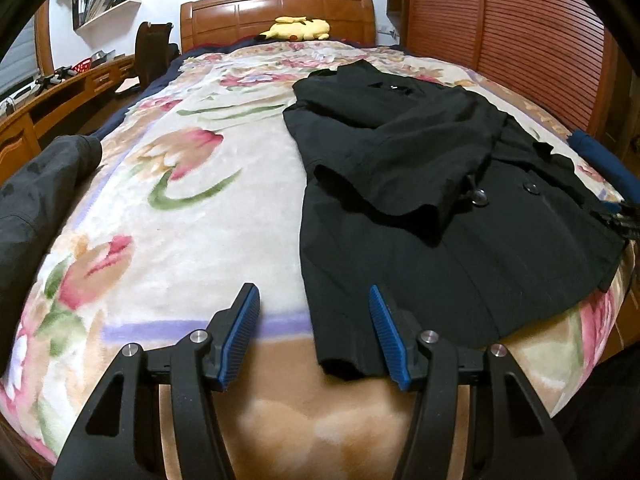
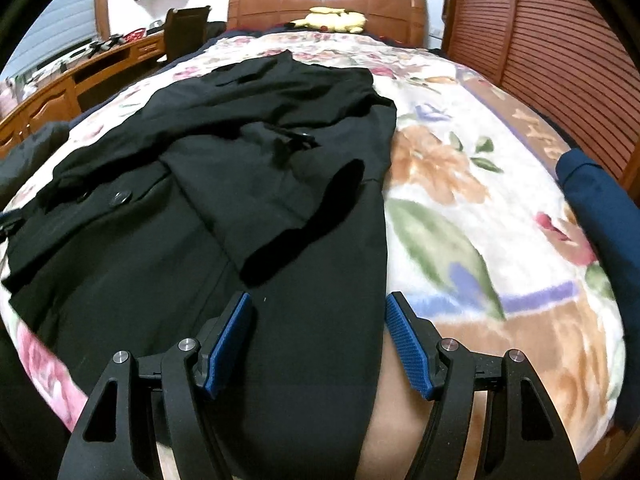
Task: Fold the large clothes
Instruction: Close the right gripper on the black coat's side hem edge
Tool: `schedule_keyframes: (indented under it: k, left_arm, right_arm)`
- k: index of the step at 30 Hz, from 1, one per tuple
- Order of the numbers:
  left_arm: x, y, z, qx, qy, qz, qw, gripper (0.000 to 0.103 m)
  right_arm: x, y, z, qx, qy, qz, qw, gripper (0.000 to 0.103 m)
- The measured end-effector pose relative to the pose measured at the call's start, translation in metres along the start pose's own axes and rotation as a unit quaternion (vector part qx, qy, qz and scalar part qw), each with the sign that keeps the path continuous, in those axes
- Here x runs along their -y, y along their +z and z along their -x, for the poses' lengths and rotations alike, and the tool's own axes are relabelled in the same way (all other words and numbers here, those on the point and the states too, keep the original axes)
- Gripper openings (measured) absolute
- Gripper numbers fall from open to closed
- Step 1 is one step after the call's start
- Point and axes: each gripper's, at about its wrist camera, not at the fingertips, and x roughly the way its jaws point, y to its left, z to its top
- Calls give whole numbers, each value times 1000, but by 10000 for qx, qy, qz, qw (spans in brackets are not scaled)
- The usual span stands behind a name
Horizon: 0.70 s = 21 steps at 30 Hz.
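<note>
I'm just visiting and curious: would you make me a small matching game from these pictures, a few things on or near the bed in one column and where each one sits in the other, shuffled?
Things:
1. black buttoned coat
2. yellow plush toy
3. dark blue folded cloth
4. wooden desk

Places:
A. at the headboard end of the bed
B. along the wall beside the bed, under the shelves
C. spread on the flowery blanket, sleeves folded over its front
D. at the bed's edge next to the slatted wooden doors

Pairs: 1-C, 2-A, 3-D, 4-B
</note>
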Motion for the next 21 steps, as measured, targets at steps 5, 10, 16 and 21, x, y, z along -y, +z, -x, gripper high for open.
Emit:
schedule_keyframes:
  k: [5, 10, 16, 21]
  left_arm:
    - [3, 2, -3, -36, -91, 60, 9999, 50]
    - [7, 0, -1, -56, -265, 85, 9996, 19]
    - [18, -3, 25, 294, -251, 14, 9993, 6]
    - [20, -11, 51, 641, -339, 112, 9973, 5]
  right_arm:
    - [13, -12, 10, 41, 281, -121, 9995, 71]
    - [15, -19, 18, 42, 316, -111, 9994, 71]
    - [8, -25, 24, 81, 234, -66, 9997, 71]
    - [8, -29, 25, 121, 270, -73, 9995, 71]
